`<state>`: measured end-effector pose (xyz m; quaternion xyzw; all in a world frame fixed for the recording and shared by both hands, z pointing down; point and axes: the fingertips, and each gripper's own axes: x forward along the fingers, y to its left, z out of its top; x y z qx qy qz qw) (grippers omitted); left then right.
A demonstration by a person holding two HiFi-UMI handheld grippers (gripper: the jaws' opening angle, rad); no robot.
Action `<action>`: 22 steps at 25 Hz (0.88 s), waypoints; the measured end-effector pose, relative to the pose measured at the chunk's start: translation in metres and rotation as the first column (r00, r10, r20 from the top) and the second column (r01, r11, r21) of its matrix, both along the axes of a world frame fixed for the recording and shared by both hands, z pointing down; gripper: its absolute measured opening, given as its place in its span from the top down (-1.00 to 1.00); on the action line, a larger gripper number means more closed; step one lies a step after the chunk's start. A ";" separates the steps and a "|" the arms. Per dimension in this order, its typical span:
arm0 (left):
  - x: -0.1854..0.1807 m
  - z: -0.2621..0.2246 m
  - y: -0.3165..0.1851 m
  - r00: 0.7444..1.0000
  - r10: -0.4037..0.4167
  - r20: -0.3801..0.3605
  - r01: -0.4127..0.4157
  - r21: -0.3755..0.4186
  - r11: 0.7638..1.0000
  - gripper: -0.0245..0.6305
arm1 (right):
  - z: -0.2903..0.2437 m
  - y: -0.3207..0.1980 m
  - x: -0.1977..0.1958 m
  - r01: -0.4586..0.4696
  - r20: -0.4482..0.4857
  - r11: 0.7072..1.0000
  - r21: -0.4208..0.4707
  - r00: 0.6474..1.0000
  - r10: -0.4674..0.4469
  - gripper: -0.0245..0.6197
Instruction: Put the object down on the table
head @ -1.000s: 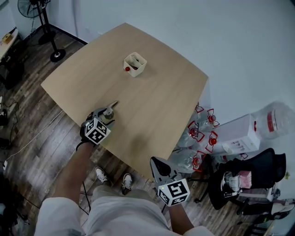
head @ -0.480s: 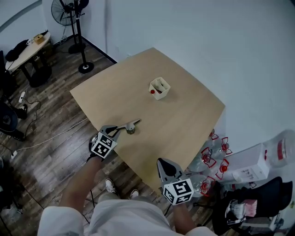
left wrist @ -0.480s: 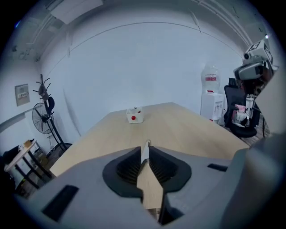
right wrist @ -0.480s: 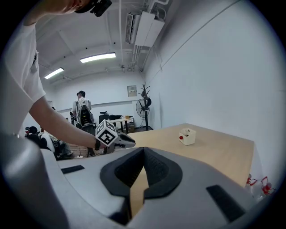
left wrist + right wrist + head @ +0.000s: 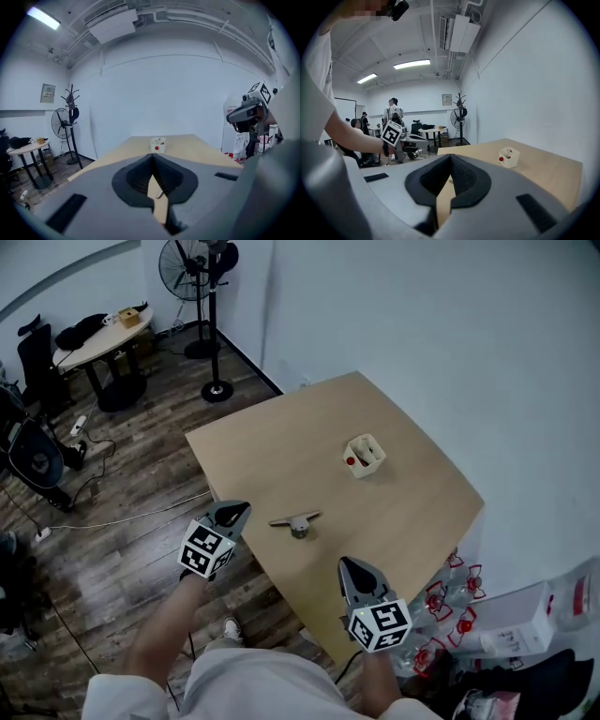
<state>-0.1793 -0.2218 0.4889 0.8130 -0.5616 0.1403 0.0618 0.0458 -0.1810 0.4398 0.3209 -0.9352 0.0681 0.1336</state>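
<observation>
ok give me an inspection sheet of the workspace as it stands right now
surface: wooden table, dry and level.
job's things: small metal part lying on the table near its front edge, apart from both grippers.
clutter: white box with something red in it, further back on the table.
grippers: left gripper has just closed, jaws together, nothing between them; right gripper jaws together, empty.
cables: cable trailing over the floor left of the table.
surroundings: fan, round table, bottles with red caps beside the table.
</observation>
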 end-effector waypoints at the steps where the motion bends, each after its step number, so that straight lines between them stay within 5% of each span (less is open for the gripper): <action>1: -0.008 -0.009 0.004 1.000 -0.015 -0.004 0.015 0.017 1.000 0.91 | -0.005 -0.004 -0.004 0.001 0.007 1.000 0.007 1.000 -0.001 0.93; 10: -0.071 -0.082 0.047 0.990 -0.132 -0.046 0.137 0.151 0.979 0.91 | -0.055 -0.019 -0.013 -0.021 0.069 0.996 0.083 0.998 0.016 0.93; 22: -0.114 -0.119 0.093 0.954 -0.190 -0.233 0.246 0.239 0.939 0.91 | -0.064 -0.025 0.030 -0.189 0.102 0.979 0.071 0.978 0.182 0.93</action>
